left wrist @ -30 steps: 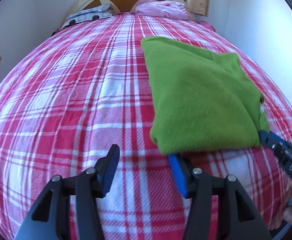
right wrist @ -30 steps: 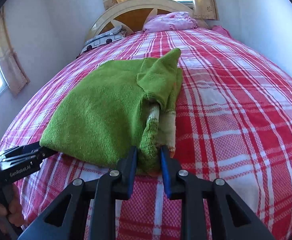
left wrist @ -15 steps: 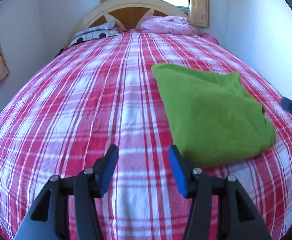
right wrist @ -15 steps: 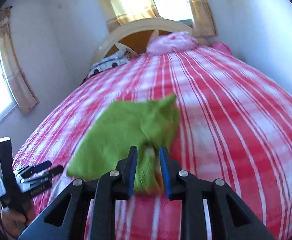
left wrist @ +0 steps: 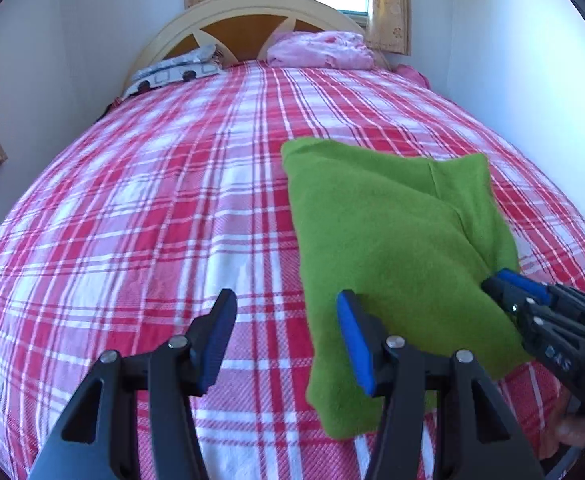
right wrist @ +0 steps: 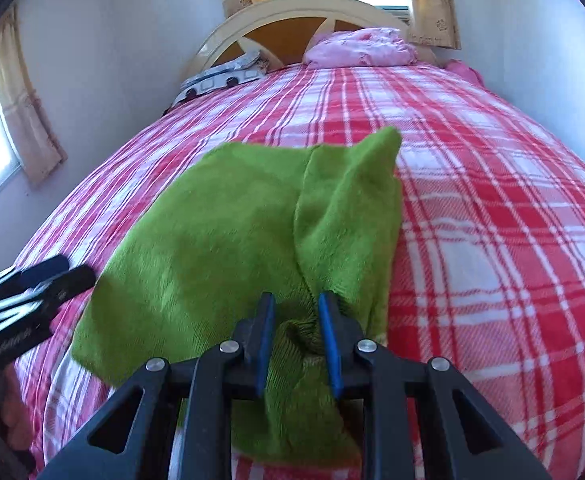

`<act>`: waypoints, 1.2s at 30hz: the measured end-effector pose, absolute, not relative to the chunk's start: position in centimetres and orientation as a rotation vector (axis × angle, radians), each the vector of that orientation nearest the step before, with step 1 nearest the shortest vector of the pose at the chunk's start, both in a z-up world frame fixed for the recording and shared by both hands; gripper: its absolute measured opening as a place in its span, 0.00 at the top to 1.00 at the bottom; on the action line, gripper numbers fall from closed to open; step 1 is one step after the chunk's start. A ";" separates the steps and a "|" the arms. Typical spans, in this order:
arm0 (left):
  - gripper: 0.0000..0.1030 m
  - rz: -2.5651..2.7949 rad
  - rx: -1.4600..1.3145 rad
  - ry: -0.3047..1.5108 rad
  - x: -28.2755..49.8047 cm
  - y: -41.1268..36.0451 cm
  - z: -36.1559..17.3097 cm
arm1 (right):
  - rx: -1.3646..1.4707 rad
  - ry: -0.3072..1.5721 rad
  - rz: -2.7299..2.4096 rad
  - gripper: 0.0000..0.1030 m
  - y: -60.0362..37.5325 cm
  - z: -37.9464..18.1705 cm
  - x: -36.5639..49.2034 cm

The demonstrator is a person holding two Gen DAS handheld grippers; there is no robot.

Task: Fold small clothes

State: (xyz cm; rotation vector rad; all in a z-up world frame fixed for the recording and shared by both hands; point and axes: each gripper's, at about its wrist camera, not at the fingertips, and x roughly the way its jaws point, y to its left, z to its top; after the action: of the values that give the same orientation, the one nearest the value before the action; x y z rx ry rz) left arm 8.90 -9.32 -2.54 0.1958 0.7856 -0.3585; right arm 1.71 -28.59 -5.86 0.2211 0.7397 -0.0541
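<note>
A folded green knit sweater [left wrist: 388, 240] lies on the red and white plaid bedcover [left wrist: 172, 220]; it also shows in the right wrist view [right wrist: 228, 232]. My right gripper [right wrist: 296, 340] is shut on the sweater's near edge, with the bunched fabric between its blue pads and lifted off the bed. In the left wrist view the right gripper [left wrist: 516, 288] comes in from the right at the sweater's edge. My left gripper [left wrist: 286, 340] is open and empty, just left of the sweater's near corner. It shows at the left in the right wrist view [right wrist: 48, 276].
A cream and orange headboard [left wrist: 252, 24] stands at the far end of the bed, with a patterned pillow [left wrist: 172, 72] and a pink bundle of cloth [left wrist: 320, 50] in front of it. White walls and curtained windows close in on both sides.
My right gripper has pulled the sweater's near edge toward the foot of the bed and lifted it. My left gripper has stayed open and now sits close by the sweater's near left corner.
</note>
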 end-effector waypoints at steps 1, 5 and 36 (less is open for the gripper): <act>0.45 -0.360 0.201 0.788 9.0 -9.4 -2.8 | 0.212 0.740 -0.045 0.77 -28.5 -6.0 1.6; 0.42 -0.381 0.163 0.795 9.6 -8.7 -2.3 | 0.203 0.747 -0.006 0.77 -29.4 -4.3 2.1; 0.04 -0.455 -0.124 0.898 18.5 -9.5 -1.6 | 0.654 0.581 -0.008 0.20 -42.2 -3.4 8.1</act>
State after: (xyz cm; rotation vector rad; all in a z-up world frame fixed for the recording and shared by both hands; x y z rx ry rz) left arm 18.49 -9.45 -1.57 -0.1237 0.8979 -0.4554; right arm 8.06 -42.16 -3.43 0.6541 0.5811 -0.0076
